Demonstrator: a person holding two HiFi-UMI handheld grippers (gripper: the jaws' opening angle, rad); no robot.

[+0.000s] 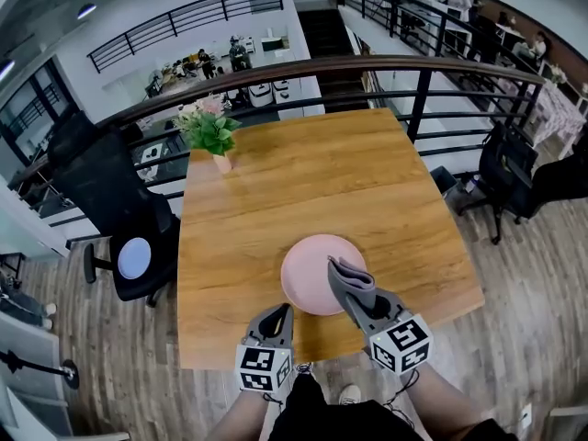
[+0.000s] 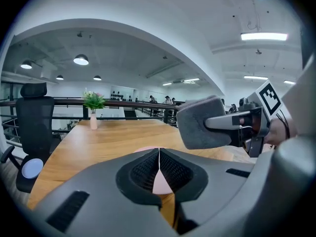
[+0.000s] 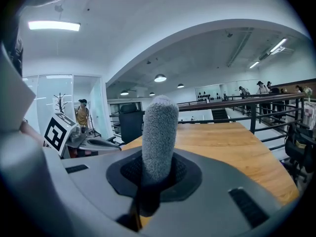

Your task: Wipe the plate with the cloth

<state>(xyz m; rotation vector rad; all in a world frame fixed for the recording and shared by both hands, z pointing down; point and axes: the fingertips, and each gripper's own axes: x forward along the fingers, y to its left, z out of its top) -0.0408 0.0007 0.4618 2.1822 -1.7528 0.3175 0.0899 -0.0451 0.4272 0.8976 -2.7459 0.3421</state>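
A folded grey cloth is clamped between the jaws of the right gripper and is seen over the right edge of the pink plate, which is set on the wooden table. The left gripper is held with its jaws together and empty, just beside the plate's near rim.

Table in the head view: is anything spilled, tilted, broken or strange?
Nothing stands out. The pink plate lies flat on the table, the flower vase stands upright, and the right gripper holds the grey cloth.

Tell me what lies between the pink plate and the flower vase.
Only bare wooden table separates the plate and the vase; the head view shows it clearly.
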